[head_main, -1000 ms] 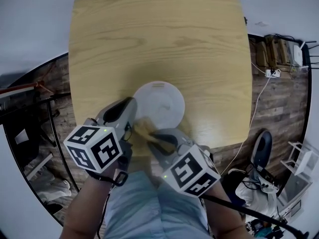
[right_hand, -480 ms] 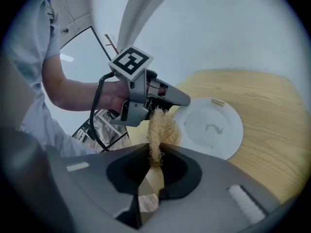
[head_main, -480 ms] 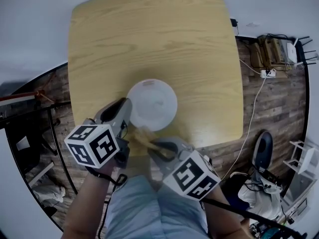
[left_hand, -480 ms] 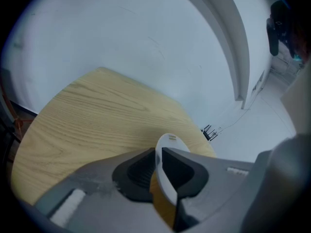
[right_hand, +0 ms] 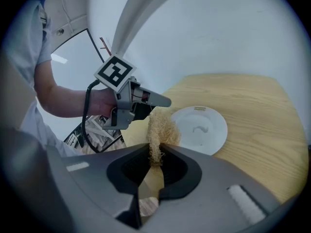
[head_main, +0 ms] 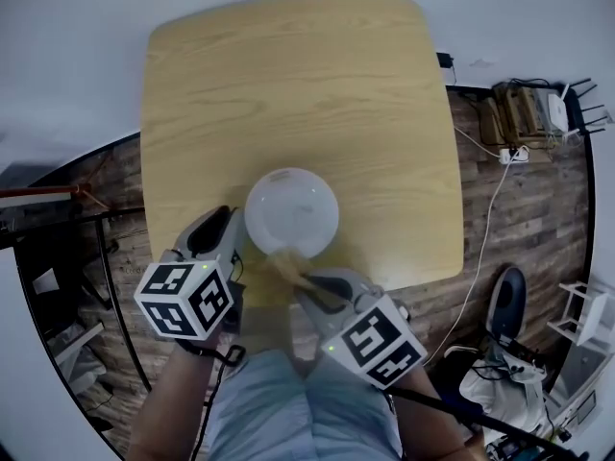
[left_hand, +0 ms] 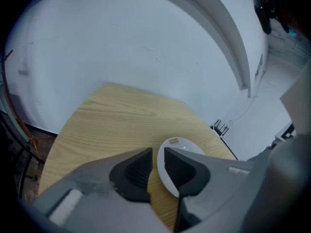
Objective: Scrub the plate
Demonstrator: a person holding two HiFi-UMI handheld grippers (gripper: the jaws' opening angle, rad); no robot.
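Jaws easing apart on the left, clamped on a scrubber on the right.
Left gripper (left_hand: 156, 155) is opening, its dark ribbed pads (left_hand: 138, 171) a narrow gap apart and pressing on nothing; the round white plate (left_hand: 181, 143) lies flat on the pale wooden table (head_main: 288, 94) just past their tips, its rim in line with the gap. Right gripper (right_hand: 155, 153) pinches a tan fibrous scrubber (right_hand: 160, 127), which sticks out ahead of its jaws, near the plate's edge.

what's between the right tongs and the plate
A tan fibrous scrubber, pinched in the right tongs, reaches toward the plate; seen in the right gripper view.
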